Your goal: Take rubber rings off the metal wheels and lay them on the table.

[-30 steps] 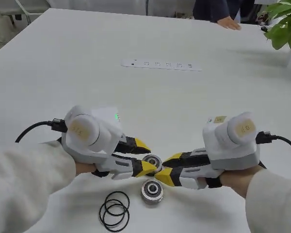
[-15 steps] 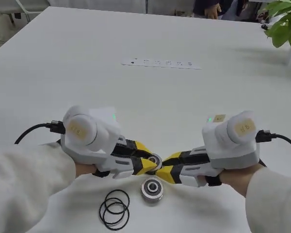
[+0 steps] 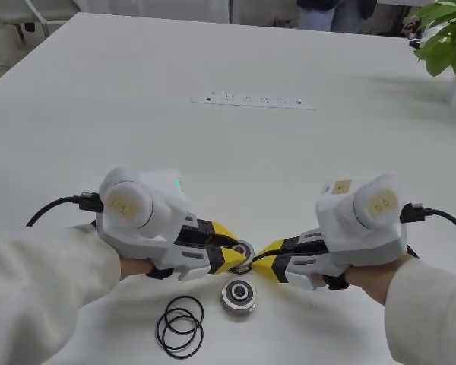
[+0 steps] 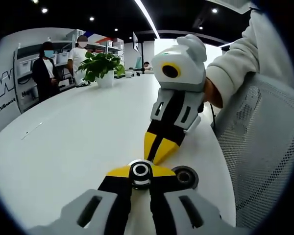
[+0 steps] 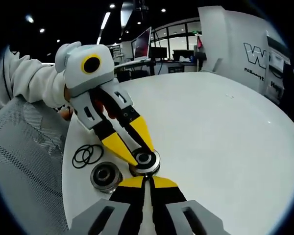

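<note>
**Q:** Yellow jaw tips meet over one spot. Why hold it like that?

**A:** My left gripper is clamped on a metal wheel and holds it just above the second wheel, which lies flat on the table. One jaw sits on either side of the rim, so the wheel is braced and can't turn or slip while I pull at it. My right gripper comes in from the opposite side, jaws pressed together with their tips at the held wheel's edge. I take that as a pinch on the rubber, but I cannot tell whether any is actually caught between them.

**Q:** Why lift it off the table at all?

**A:** I'd say raising it leaves the rim free all round, so a ring can be peeled away.

**Q:** And the count?

**A:** Two wheels: the one I'm holding and the second one below it. The rubber rings lie just to the left of the second wheel, overlapping in a loose pile. I make it three, though the overlap leaves that uncertain. Whether the second wheel has a ring on it, I can't make out.
</note>
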Motion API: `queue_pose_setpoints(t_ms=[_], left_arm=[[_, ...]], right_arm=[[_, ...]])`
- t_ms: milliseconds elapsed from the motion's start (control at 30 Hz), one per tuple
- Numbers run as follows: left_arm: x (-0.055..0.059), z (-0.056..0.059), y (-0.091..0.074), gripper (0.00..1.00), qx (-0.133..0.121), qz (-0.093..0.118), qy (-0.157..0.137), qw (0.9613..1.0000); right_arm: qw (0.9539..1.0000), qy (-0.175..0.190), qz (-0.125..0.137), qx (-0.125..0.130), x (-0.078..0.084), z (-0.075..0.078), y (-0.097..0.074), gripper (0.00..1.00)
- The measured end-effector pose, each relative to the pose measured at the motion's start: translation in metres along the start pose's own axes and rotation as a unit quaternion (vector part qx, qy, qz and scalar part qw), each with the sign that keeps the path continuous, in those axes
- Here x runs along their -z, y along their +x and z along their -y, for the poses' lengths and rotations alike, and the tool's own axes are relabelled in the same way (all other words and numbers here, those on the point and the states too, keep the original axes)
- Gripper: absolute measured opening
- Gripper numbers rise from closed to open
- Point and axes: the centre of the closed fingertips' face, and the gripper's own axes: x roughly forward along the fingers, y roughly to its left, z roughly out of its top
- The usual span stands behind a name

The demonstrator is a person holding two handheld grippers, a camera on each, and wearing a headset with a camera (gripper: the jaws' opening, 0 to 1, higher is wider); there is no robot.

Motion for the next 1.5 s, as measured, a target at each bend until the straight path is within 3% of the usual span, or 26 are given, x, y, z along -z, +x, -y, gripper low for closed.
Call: queue_pose_setpoints(t_ms=[767, 1067, 1233, 1500], left_arm=[[0.001, 0.002, 0.0, 0.07, 0.002, -0.003, 0.006, 1.0], [0.001, 0.002, 0.0, 0.07, 0.0, -0.002, 0.006, 1.0], [0.001, 0.002, 0.0, 0.07, -0.001, -0.002, 0.009, 1.0], [0.0, 0.001, 0.001, 0.07, -0.003, 0.004, 0.008, 1.0]], right_arm=[[0.9974, 0.072, 0.008, -0.002, -0.001, 0.006, -0.006, 0.0], [0.993, 0.117, 0.018, -0.005, -0.003, 0.008, -0.009, 0.0], [0.987, 0.157, 0.032, -0.008, -0.008, 0.01, -0.011, 0.0], [0.9848, 0.169, 0.036, -0.012, -0.013, 0.008, -0.011, 0.0]])
